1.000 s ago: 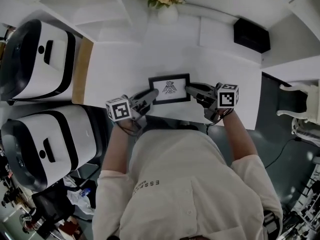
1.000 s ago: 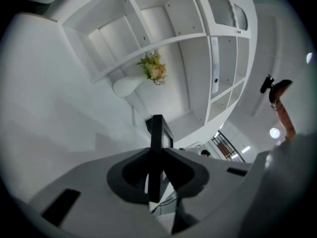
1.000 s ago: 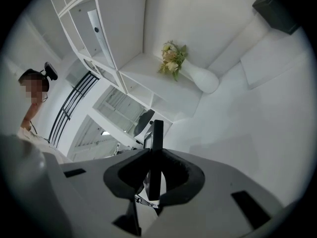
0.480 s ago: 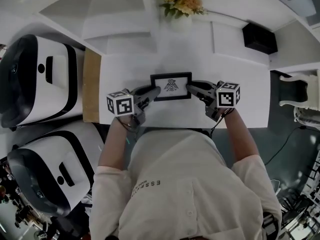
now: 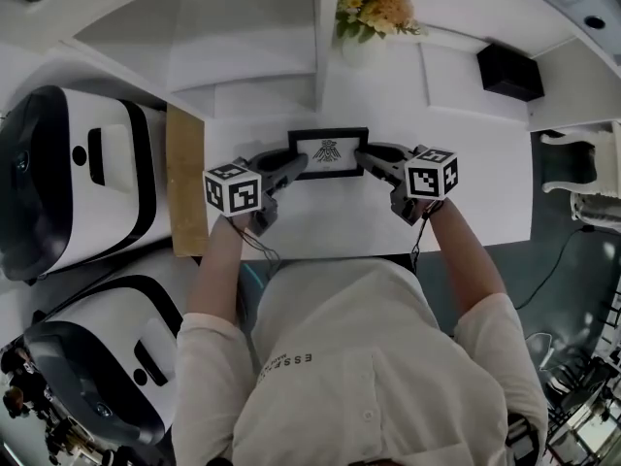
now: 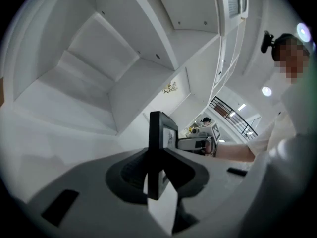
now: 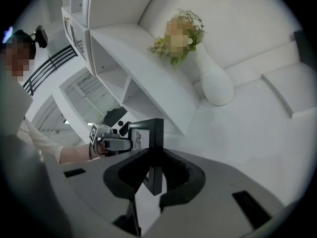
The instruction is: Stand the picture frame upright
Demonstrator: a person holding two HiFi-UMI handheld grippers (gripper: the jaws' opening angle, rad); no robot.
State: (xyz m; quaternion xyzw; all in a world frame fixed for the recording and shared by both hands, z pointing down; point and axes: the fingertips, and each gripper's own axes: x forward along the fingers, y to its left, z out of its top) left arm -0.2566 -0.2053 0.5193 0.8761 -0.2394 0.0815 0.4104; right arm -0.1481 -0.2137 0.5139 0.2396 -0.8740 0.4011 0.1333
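Observation:
A black picture frame [image 5: 328, 152] with a small dark drawing on white is held between both grippers over the white table [image 5: 320, 212]. It is tilted up off the table, its face toward me. My left gripper [image 5: 294, 162] is shut on the frame's left edge [image 6: 157, 148]. My right gripper [image 5: 364, 159] is shut on its right edge [image 7: 155, 152]. In each gripper view the frame stands on edge between the jaws, with the other gripper at its far side.
A white vase [image 5: 357, 47] with yellow flowers stands at the back of the table, also in the right gripper view [image 7: 215, 81]. A black box [image 5: 509, 71] sits at the back right. White shelving [image 5: 243, 27] rises behind. Two large white machines [image 5: 68, 178] stand left.
Both grippers have moved the frame away from me toward the back of the table and tipped it more upright. The head view has shifted too.

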